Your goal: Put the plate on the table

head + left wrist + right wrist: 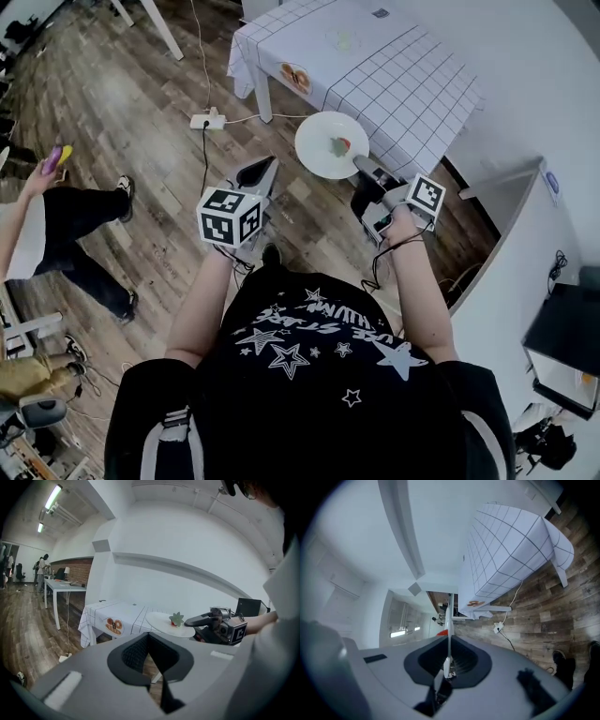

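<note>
A white plate [330, 144] with a small green and red decoration [339, 146] hangs in the air just off the near corner of the table [394, 75]. My right gripper [366, 169] is shut on the plate's near rim. In the right gripper view the plate [448, 634] shows edge-on as a thin white line between the jaws. The left gripper [259, 174] is shut with nothing in it, over the floor to the left of the plate. From the left gripper view the plate [168, 623] and the right gripper [199, 620] appear side-on in front of the table [112, 616].
The table wears a white checked cloth with a printed orange motif [295, 77] on its hanging side. A power strip [208, 120] with cables lies on the wooden floor. A person [66, 225] stands at the left. A white cabinet [525, 244] lies to the right.
</note>
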Tool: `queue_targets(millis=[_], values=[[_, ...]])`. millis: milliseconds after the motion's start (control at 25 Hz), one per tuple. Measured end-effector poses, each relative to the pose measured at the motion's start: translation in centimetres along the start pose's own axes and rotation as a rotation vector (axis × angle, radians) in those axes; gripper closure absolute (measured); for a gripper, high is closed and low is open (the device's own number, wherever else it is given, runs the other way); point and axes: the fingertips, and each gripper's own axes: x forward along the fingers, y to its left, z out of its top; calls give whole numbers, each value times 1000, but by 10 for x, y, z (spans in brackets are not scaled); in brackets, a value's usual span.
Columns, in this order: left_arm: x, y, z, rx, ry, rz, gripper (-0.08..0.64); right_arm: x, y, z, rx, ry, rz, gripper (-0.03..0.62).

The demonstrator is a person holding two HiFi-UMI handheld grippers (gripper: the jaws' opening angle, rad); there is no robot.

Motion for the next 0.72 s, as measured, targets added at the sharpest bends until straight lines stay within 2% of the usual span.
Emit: queue_targets(millis=[280,720], values=[[-1,52,14,-1,-11,-11,551,48,13,-6,-12,-17,4,568],[-6,112,25,-8,-14,-32,551,107,23,-26,-6,-23,6,569]])
